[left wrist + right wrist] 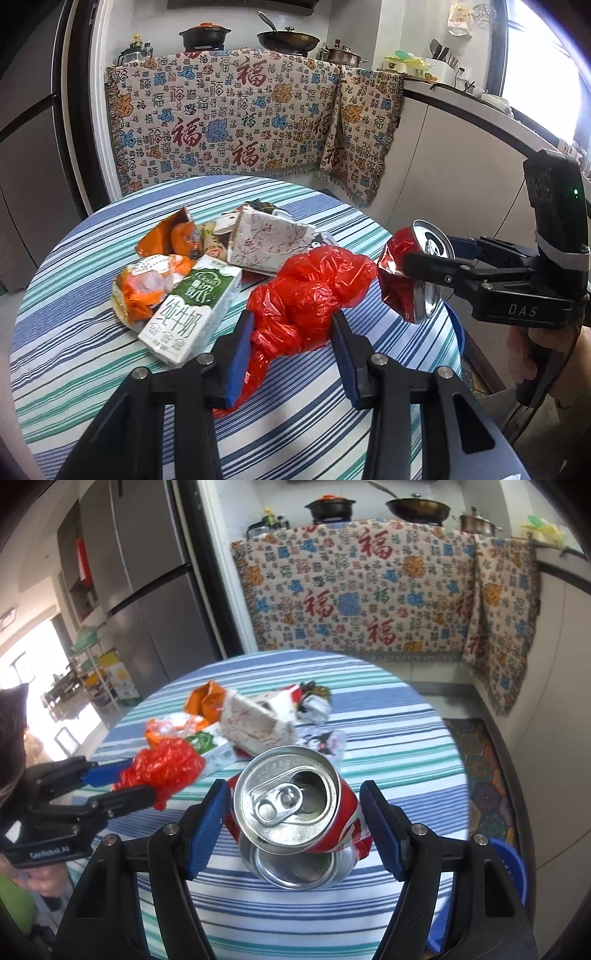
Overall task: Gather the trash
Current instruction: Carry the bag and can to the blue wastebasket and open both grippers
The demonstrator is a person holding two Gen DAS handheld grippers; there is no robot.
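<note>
Gripping a crushed red can (295, 812) in my right gripper (293, 827) and a wadded red plastic bag (306, 295) in my left gripper (291, 354), I hold both above the striped table (74, 332). Dented metal could slip, and slick film could slide out. A blue bin (513, 871) edge shows below; its contents are hidden. Milk carton (188, 314) and wrappers (155, 280) remain on the table.

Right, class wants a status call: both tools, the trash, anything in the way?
Left tool shut on red plastic bag. Right tool shut on crushed can, held above striped table. Milk carton, wrappers remain. Nothing blocking.
</note>
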